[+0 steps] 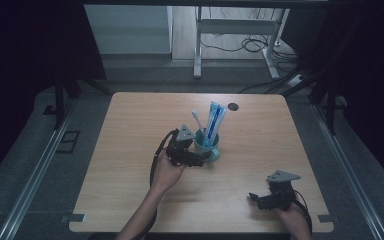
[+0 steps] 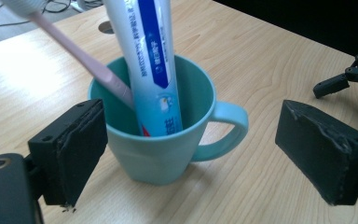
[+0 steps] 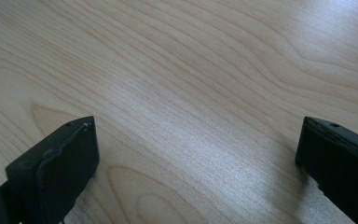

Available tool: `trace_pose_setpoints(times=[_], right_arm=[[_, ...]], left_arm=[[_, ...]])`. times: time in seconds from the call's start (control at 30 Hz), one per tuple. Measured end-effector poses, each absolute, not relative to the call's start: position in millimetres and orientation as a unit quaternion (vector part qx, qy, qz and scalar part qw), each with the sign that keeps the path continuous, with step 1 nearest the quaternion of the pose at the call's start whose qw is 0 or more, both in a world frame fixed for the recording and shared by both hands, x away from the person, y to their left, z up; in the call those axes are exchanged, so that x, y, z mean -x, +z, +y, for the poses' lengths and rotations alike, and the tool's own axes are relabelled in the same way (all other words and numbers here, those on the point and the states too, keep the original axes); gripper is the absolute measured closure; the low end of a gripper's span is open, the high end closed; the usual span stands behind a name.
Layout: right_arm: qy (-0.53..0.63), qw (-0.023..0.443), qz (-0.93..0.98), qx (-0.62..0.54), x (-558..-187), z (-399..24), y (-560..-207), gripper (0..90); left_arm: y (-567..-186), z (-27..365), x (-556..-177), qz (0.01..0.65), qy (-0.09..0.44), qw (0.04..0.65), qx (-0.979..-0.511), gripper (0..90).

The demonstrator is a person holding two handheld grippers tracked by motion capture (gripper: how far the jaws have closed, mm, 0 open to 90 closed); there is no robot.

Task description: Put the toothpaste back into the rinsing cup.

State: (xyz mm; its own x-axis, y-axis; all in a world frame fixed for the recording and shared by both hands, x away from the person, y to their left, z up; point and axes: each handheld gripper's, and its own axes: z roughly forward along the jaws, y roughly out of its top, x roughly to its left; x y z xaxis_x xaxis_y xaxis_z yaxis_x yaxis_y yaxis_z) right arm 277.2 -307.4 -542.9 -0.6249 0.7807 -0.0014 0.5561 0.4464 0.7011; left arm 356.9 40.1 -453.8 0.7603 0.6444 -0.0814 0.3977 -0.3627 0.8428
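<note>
A teal mug (image 1: 207,146) (image 2: 161,140) stands near the middle of the wooden table (image 1: 130,125). In it lean a blue and white toothpaste tube (image 1: 214,122) (image 2: 151,56) and a pink toothbrush (image 1: 197,120) (image 2: 86,60). My left gripper (image 1: 200,159) (image 2: 191,154) sits just in front of the mug, open; its jaws stand wide on either side of the mug and do not touch it. The mug's handle (image 2: 226,133) points toward the right jaw. My right gripper (image 1: 260,197) (image 3: 196,172) rests open over bare table at the front right, with nothing between its fingers.
A small round hole (image 1: 233,106) marks the table's far side. Beyond the table stand a white desk frame (image 1: 230,35) and loose cables (image 1: 252,45) on the floor. Metal rails (image 1: 35,170) run along both sides of the table.
</note>
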Motion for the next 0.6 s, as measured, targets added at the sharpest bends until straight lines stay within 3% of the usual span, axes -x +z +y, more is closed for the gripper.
trace_pose_setpoints(times=[0.6], right_arm=[[0.341,0.165,0.834,-0.402,-277,-307,-543,0.0]], left_arm=[[-456,71,-341,0.336,0.143,0.444,-0.818,9.7]])
